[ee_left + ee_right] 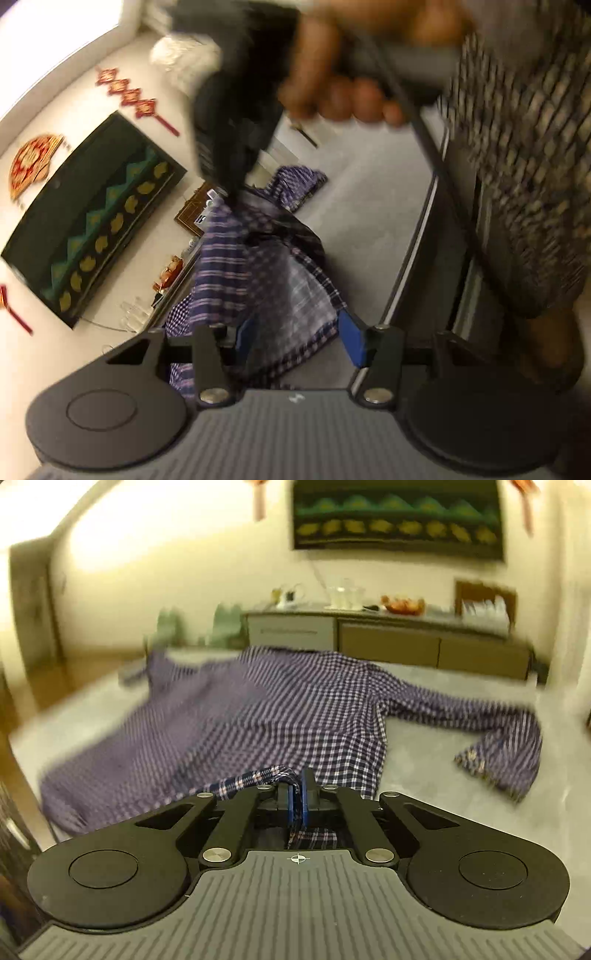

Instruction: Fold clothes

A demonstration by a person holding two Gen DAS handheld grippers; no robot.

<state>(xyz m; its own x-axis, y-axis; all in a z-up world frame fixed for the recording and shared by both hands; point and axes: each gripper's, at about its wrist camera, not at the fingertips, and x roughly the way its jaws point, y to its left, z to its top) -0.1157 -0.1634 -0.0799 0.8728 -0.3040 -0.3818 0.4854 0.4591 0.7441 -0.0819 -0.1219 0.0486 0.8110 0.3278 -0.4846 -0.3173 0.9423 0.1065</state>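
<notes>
Right gripper (297, 794) has its jaws clamped tight on a bunched edge of the checked shirt (280, 709), blue pads pressed together with the fabric pinched between them. From there the shirt spreads out across the grey table (443, 775), one sleeve (495, 734) flung out to the right. Left gripper (295, 339) has its jaws wide apart, and shirt fabric hangs in the gap, but I can't tell if either pad touches it. In the left view the person's hand (354, 85) grips the other tool's handle above the shirt, pretty blurred. Behind the table there's a sideboard (388, 635) with glassware, and a dark wall hanging (397, 515) above it.
</notes>
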